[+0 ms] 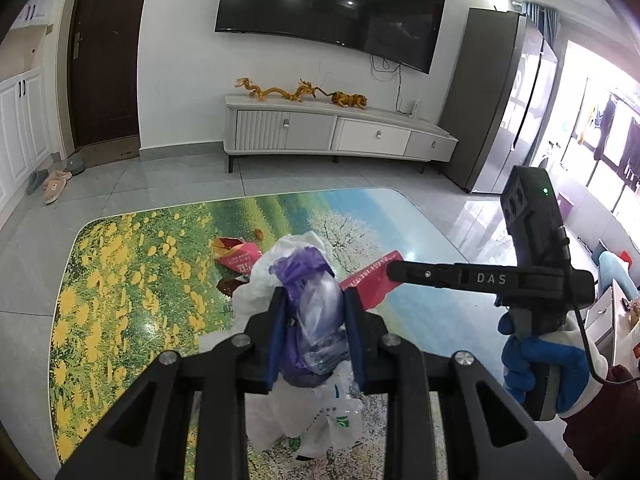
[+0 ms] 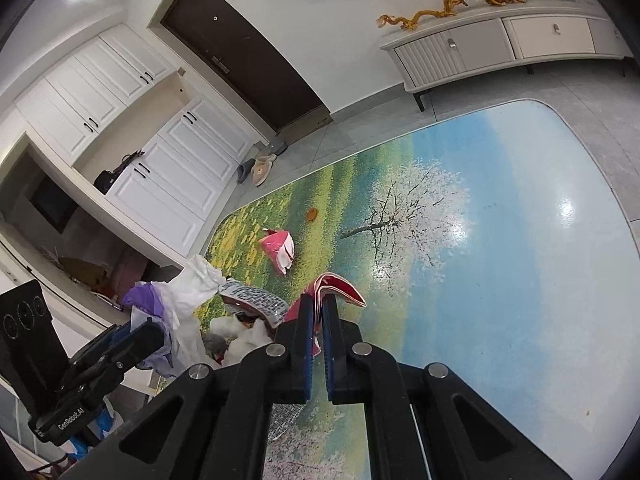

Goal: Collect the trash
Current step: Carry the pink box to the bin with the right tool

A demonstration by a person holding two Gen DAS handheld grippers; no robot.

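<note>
Left gripper (image 1: 316, 300) clamps crinkled purple-and-clear film bag (image 1: 316, 304); right gripper (image 2: 319, 312) pinches flat glossy red packet (image 2: 342, 286).

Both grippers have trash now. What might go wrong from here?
1. The right gripper pinches only the edge of the red packet; it may slip out when lifted.
2. The left gripper squeezes a purple bag with a white bag hanging loose below, which could snag or drop.
3. The pink wrapper and orange scrap on the table could be forgotten.
</note>
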